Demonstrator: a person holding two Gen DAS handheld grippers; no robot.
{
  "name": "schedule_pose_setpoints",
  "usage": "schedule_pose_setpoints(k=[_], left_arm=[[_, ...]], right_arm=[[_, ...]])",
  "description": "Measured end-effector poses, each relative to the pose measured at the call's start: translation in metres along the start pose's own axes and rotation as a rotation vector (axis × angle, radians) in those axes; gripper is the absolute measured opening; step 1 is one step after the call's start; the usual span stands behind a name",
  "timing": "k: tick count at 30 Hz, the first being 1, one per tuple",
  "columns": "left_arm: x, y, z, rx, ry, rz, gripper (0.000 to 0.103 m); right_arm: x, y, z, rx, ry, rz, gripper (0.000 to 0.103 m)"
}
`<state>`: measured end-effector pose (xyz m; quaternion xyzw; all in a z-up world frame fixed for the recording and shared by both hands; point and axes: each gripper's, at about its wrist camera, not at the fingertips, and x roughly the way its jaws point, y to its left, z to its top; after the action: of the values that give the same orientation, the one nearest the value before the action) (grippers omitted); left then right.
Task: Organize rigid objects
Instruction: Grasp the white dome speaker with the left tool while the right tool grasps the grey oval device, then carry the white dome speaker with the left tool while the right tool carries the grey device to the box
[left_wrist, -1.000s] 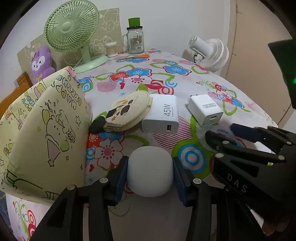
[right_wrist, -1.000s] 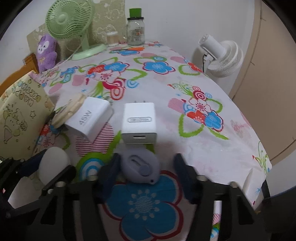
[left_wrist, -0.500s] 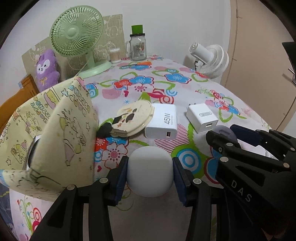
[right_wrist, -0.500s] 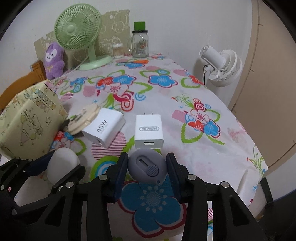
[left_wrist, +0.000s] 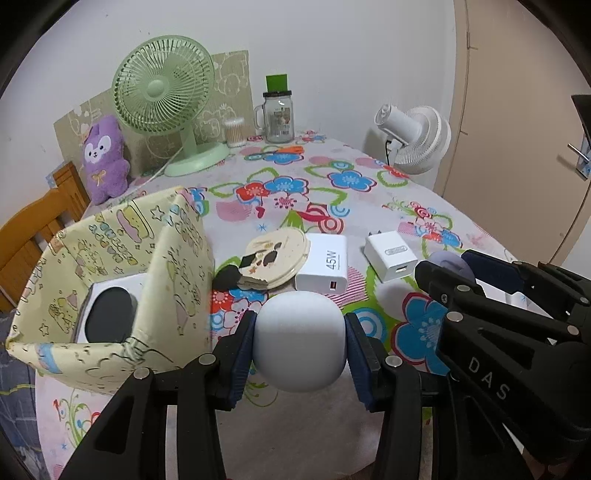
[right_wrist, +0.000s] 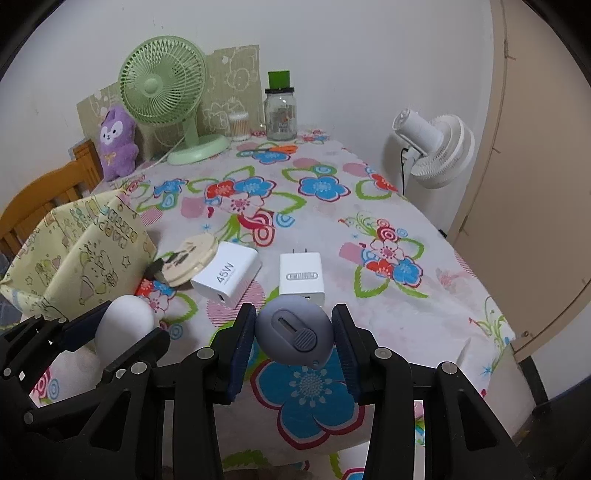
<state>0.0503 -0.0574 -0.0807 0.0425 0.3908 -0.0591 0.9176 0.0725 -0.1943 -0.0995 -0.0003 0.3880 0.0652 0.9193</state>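
Left gripper (left_wrist: 300, 341) clenched on a round white case (left_wrist: 300, 339), just beside the yellow box (left_wrist: 173, 280). Right gripper (right_wrist: 294, 334) clenched on a gray oval case (right_wrist: 293, 332), above the counter (right_wrist: 406, 317), near two white chargers (right_wrist: 301, 275).

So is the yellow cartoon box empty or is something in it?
Not empty. The left wrist view looks into the yellow box, where a white box with a black round top lies.
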Motion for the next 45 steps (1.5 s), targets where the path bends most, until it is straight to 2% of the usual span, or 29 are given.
schedule_pose_setpoints(k=[17, 26, 45], left_arm=[[-0.038, 0.013, 0.019, -0.012, -0.052, 0.013, 0.048], [-0.054, 0.031, 0.03, -0.017, -0.091, 0.058, 0.048], [-0.053, 0.082, 0.039, -0.005, -0.047, 0.083, 0.048]], right_arm=[[-0.037, 0.009, 0.022, -0.004, -0.054, -0.019, 0.045], [-0.045, 0.027, 0.03, -0.03, -0.049, 0.002, 0.045], [-0.04, 0.082, 0.052, -0.1, -0.017, 0.053, 0.045]])
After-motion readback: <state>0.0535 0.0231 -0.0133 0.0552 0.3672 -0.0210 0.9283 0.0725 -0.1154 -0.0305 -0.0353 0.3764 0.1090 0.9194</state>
